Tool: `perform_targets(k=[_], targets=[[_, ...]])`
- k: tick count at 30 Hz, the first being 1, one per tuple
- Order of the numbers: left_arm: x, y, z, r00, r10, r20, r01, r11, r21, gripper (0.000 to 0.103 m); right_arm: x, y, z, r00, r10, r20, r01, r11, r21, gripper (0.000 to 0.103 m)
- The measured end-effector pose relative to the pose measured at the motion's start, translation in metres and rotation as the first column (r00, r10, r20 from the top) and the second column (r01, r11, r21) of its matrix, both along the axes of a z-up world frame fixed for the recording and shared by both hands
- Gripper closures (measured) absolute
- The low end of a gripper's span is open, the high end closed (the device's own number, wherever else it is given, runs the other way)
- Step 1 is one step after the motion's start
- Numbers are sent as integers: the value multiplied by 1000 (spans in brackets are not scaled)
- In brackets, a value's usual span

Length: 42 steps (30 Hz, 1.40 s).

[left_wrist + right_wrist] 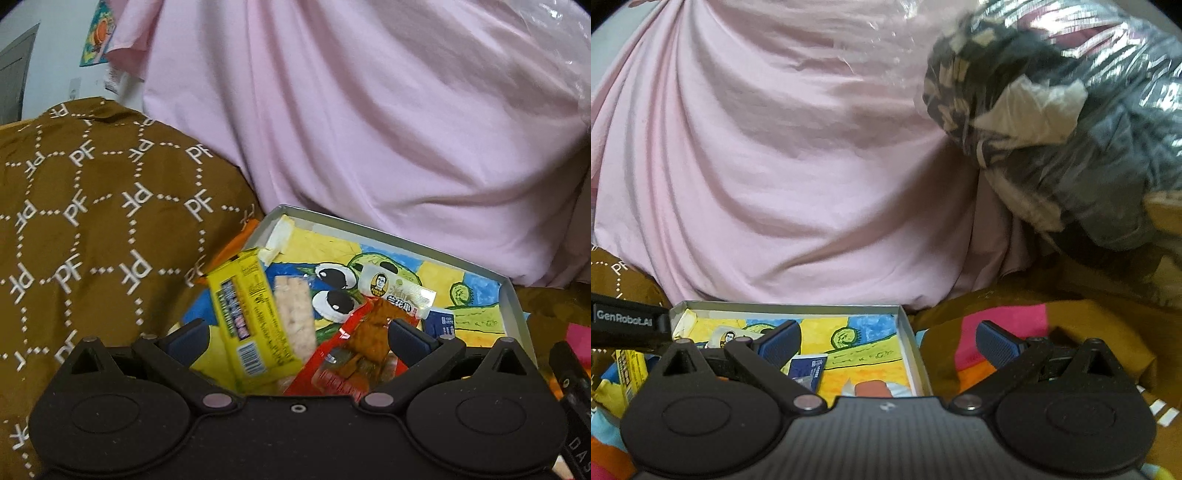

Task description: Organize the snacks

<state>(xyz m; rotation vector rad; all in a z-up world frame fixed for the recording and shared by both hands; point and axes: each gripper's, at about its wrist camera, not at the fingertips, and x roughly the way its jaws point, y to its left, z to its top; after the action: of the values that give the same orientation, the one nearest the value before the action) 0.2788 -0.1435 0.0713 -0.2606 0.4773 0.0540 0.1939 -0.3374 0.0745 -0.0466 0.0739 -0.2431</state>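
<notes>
Counting 5 snacks (pixel 255 317) in 1 box (pixel 511 295)

Black grippers (pixel 297 334); blue finger pads (pixel 995 345)

The shallow grey cardboard box (pixel 511 295) sits on the brown patterned blanket (pixel 92 221), with the pink fabric mound (pixel 369 110) right behind it. Inside, the yellow carton (pixel 247 317) lies left, the red snack packet (pixel 354 354) right, and the clear pack of pale puffs (pixel 295 314) between them.

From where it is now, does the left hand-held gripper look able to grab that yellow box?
Probably yes. The left hand-held gripper is open, and the yellow box stands between its fingers with nothing covering it, though a pale snack bar leans right beside it.
</notes>
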Motion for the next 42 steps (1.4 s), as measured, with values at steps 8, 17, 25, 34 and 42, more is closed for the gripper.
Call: perform_targets(k=[8,17,25,34,42], targets=[[-42,11,7,996,42,84,-45,998,40,1,-31,9,4,1000,9,-12,-9,999,-45,0],[-72,18,5,995,47,90,-55,995,80,1,-52,24,-5,998,26,-51,-31,994,-102,0],[-92,30,-2,993,46,108,-57,993,99,1,-67,27,-7,998,26,-53,-30,996,-82,0],[-96,36,1,993,58,107,-69,993,96,1,-77,24,-4,999,7,-39,-10,998,-67,0],[-105,35,2,993,46,109,-57,993,101,1,-86,23,-5,999,15,-39,-17,999,-48,0]])
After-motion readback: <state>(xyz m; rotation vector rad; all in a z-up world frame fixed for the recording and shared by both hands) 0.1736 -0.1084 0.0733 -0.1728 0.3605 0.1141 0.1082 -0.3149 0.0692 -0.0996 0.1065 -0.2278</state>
